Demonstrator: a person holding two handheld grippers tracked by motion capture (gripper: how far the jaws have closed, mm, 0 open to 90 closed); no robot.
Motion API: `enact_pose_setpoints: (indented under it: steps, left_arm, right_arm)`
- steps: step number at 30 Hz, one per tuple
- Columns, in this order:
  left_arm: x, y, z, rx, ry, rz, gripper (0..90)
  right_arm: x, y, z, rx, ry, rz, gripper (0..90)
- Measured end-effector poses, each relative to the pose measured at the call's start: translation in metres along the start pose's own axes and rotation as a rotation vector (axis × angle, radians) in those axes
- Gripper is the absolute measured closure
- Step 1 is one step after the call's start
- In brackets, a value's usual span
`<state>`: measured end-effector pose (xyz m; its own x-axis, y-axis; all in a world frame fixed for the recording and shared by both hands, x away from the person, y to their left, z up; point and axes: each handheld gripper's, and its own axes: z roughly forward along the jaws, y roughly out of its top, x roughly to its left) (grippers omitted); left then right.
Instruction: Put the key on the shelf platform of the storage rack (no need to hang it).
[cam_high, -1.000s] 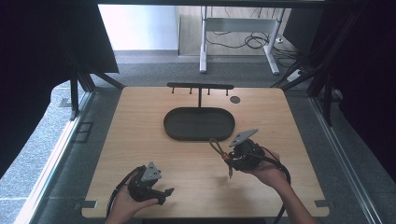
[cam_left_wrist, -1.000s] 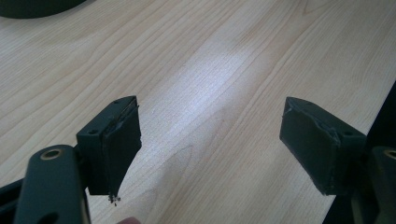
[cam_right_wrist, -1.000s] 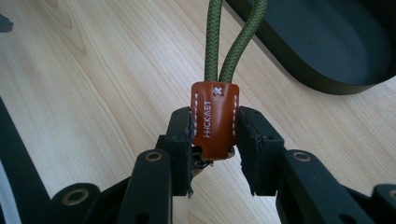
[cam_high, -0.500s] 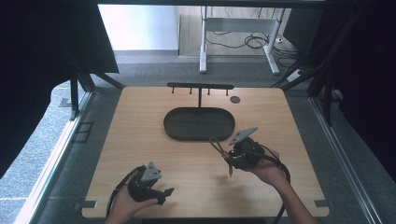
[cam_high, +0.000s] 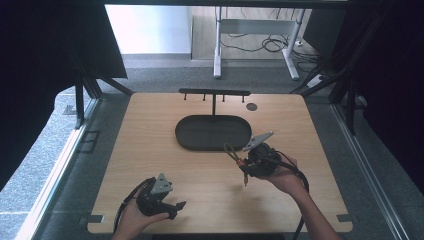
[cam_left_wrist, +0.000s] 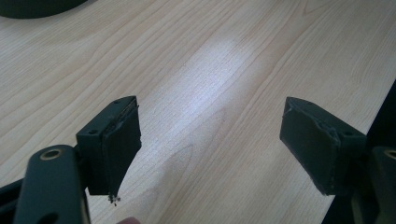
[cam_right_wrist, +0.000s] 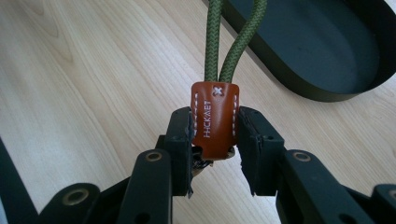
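Note:
A keychain with an orange-brown leather tab (cam_right_wrist: 214, 120) and a green braided cord loop (cam_right_wrist: 235, 42) is clamped between the jaws of my right gripper (cam_right_wrist: 214, 128). In the high view that right gripper (cam_high: 242, 162) hovers just right of the table's middle, with the cord loop (cam_high: 230, 151) sticking out toward a dark oval tray (cam_high: 213, 133). My left gripper (cam_high: 177, 204) rests near the front edge at the left. Its pads (cam_left_wrist: 116, 140) stand wide apart over bare wood, nothing between them.
A black rack with several pegs (cam_high: 214, 92) rises behind the tray. A small dark round disc (cam_high: 251, 106) lies at the back right of the wooden table (cam_high: 150, 150). The tray's rim (cam_right_wrist: 299, 84) lies just beyond the keychain.
The right gripper with the keychain has shifted slightly; its cord loop now points more toward the tray. The left gripper has stayed in place.

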<state>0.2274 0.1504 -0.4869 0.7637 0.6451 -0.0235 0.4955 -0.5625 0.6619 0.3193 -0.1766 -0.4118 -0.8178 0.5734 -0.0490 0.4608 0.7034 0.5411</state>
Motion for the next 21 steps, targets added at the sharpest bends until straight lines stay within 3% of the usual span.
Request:
enact_pose_setpoints:
  steps: [21]
  left_arm:
    - [0.001, 0.0, -0.003, -0.009, 0.002, -0.002, 21.0]
  right_arm:
    - [-0.01, 0.016, 0.007, -0.001, -0.004, 0.01, 66.9]
